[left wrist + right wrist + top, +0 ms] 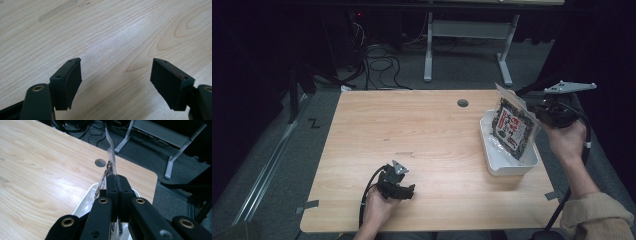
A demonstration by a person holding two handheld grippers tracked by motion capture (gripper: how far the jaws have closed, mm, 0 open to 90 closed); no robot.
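Observation:
A dark printed snack packet [512,128] with a clear top edge hangs tilted over the white tray [492,165] at the table's right side. My right gripper [539,111] is shut on the packet's upper right edge. In the right gripper view the jaws are pressed together on the thin packet [110,162], which is seen edge-on above the tray [86,205]. My left gripper [408,189] rests low over the table near the front edge, held in a hand. Its jaws stand wide apart in the left gripper view [116,75], with bare wood between them.
The wooden table [412,135] has a round cable hole [462,103] near its far edge. Tape strips [307,206] mark the front corners. Beyond the table lie cables [379,62] on the floor and a grey desk frame [467,40].

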